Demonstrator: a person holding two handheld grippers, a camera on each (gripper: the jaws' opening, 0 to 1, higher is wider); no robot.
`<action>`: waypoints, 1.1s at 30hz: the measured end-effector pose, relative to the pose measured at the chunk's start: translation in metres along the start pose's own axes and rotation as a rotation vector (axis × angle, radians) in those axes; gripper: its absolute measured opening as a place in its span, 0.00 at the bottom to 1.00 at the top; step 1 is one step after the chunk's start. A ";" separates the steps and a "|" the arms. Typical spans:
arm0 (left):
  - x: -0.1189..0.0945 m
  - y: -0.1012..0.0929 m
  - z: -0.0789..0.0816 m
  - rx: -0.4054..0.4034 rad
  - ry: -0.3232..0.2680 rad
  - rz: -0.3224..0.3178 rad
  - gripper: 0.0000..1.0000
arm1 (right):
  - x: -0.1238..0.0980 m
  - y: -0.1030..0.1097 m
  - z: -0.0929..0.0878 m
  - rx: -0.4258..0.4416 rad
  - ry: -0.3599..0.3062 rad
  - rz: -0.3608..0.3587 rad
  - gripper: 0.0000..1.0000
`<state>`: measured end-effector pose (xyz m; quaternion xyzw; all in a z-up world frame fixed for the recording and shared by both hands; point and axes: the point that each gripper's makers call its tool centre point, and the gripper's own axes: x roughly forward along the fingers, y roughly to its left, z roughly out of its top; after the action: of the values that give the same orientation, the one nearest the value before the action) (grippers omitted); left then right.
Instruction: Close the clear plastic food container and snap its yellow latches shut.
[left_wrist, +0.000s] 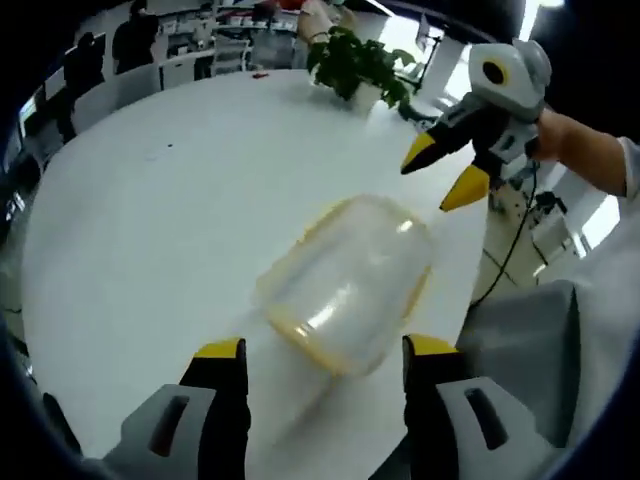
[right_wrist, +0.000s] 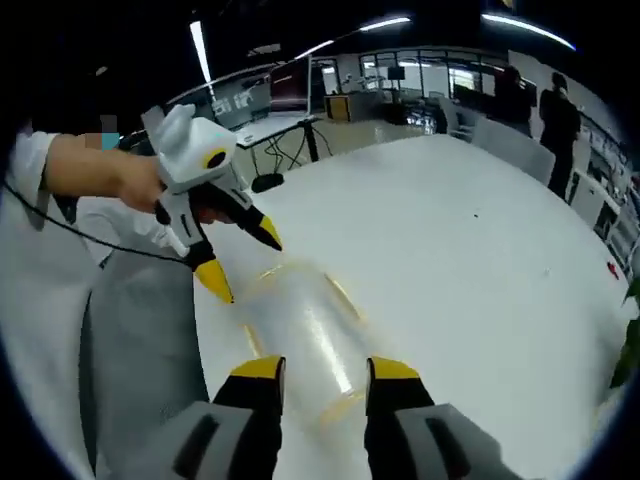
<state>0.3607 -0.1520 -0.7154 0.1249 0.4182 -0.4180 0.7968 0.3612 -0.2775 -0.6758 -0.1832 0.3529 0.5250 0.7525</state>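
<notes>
A clear plastic food container (left_wrist: 350, 285) with yellow trim lies on the big white counter (left_wrist: 170, 210), close to the edge where the person stands. It looks blurry, so its yellow latches cannot be told apart.

In the left gripper view, the left gripper (left_wrist: 325, 350) sits low and points across the counter. Its two yellow-tipped fingers (left_wrist: 222, 350) are spread wide, one on each side of the container's near end. You cannot tell if they touch it.

The right gripper (left_wrist: 450, 172) comes in from the far side, held in a hand (left_wrist: 562, 138) with a white sleeve. It tilts down toward the container, with its fingers apart and nothing between them. It hangs just above the container.

In the right gripper view, the right gripper (right_wrist: 325, 370) has its fingers (right_wrist: 258, 368) open over the container (right_wrist: 305, 330). The left gripper (right_wrist: 240, 260) points down at the container from the other side.

A green plant (left_wrist: 355, 62) stands at the far edge of the counter.
</notes>
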 end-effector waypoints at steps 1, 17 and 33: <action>-0.002 0.001 0.004 0.049 -0.020 0.010 0.60 | 0.000 0.003 0.007 -0.068 -0.024 0.006 0.27; -0.029 -0.014 0.065 0.490 -0.266 0.074 0.00 | -0.002 0.017 0.035 -0.191 -0.110 0.049 0.16; 0.003 -0.056 0.070 0.341 -0.240 -0.145 0.00 | 0.015 0.021 0.039 -0.250 -0.098 0.083 0.14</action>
<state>0.3576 -0.2270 -0.6663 0.1768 0.2516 -0.5505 0.7761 0.3578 -0.2342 -0.6585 -0.2351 0.2549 0.6040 0.7176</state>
